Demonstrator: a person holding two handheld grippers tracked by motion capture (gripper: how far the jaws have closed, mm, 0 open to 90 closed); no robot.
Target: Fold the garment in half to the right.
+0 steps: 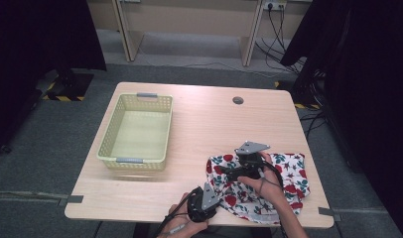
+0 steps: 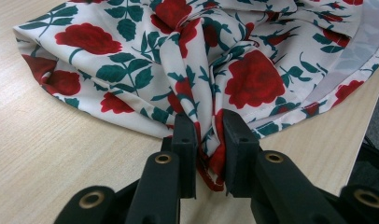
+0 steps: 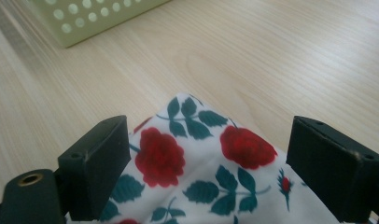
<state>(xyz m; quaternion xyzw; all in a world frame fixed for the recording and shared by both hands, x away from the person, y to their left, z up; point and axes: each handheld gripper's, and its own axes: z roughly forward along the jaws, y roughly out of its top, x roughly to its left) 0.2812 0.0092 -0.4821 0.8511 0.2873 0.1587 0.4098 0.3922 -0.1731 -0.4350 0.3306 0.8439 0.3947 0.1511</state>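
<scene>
A white cloth with red roses and green leaves (image 1: 289, 183) lies crumpled at the table's near right corner. My left gripper (image 1: 217, 198) is at the front edge, shut on a bunched fold of the cloth (image 2: 253, 74); its jaws (image 2: 208, 123) pinch the fabric's hem between them. My right gripper (image 1: 224, 171) hovers low over the cloth's left corner (image 3: 201, 158). Its jaws (image 3: 208, 140) stand wide open, one on each side of that corner, and the pads are not touching it.
A pale yellow-green perforated basket (image 1: 106, 136) stands on the left half of the wooden table (image 1: 214, 124), and its wall (image 3: 85, 18) shows beyond the right gripper. A round cable hole (image 1: 237, 100) sits near the far edge.
</scene>
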